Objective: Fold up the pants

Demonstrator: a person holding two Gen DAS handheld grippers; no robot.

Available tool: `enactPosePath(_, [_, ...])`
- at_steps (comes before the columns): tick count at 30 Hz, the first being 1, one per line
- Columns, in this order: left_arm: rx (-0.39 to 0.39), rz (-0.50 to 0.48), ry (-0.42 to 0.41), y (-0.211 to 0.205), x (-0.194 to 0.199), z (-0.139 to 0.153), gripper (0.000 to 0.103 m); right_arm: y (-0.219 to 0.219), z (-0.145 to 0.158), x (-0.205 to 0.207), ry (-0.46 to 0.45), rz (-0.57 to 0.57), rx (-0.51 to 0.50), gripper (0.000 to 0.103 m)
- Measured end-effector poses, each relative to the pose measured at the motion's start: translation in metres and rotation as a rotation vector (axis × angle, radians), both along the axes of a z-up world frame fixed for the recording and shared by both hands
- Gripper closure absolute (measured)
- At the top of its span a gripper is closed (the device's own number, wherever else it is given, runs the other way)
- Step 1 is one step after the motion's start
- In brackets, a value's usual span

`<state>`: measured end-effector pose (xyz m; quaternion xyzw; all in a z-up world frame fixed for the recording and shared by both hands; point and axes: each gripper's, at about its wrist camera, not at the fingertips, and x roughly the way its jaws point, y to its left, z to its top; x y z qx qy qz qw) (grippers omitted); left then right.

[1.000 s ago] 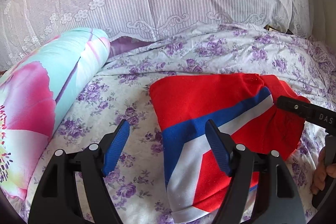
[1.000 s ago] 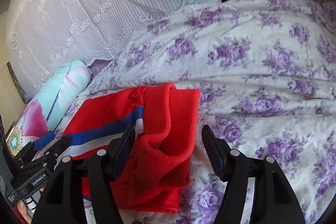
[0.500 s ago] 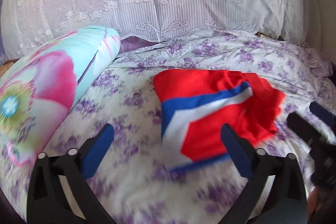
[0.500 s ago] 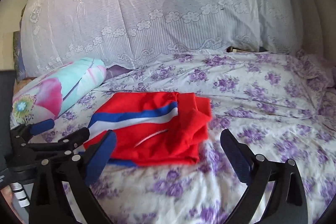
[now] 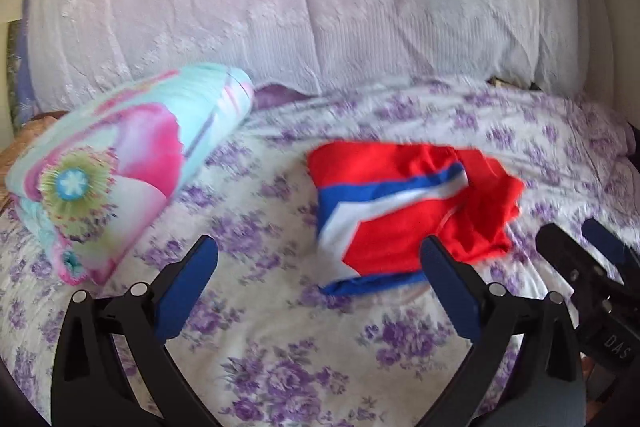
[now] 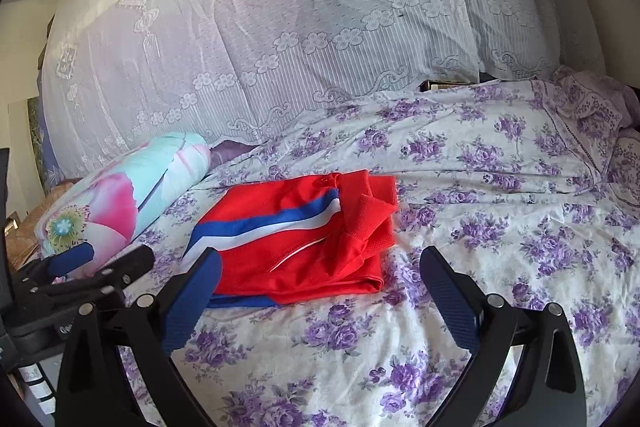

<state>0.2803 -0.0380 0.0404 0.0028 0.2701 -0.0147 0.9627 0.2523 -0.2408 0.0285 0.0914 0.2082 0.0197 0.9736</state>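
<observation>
The red pants [image 5: 412, 211] with a blue and white stripe lie folded in a compact stack on the floral bedsheet [image 5: 280, 347]; in the right wrist view the red pants [image 6: 304, 239] rest left of centre. My left gripper [image 5: 320, 283] stands open, pulled back from the stack, nothing between its blue pads. My right gripper [image 6: 320, 291] is open too, with the near edge of the stack just beyond its fingers. Each gripper shows at the edge of the other's view: the right gripper [image 5: 588, 239] and the left gripper [image 6: 104, 259].
A rolled pink and turquoise blanket [image 5: 120, 171] lies left of the pants. White lace curtain [image 6: 280, 27] hangs behind the bed. The purple-flowered sheet [image 6: 500, 227] stretches bare to the right, with a rumpled pillow edge [image 6: 592, 107] at far right.
Both grippers opened wide, let go of the pants and drew back from the stack. The pants now lie farther off, folded and still.
</observation>
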Motion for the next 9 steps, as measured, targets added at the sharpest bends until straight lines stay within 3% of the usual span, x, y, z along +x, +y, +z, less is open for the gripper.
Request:
enactPosePath(5, [-0.079, -0.010, 0.094, 0.006, 0.011, -0.005, 0.004, 0.000, -0.004, 0.005, 0.031, -0.007, -0.003, 0.003])
enactPosePath(9, [-0.053, 0.016, 0.090, 0.006, 0.012, -0.009, 0.004, 0.001, -0.006, 0.007, 0.040, -0.007, -0.012, 0.003])
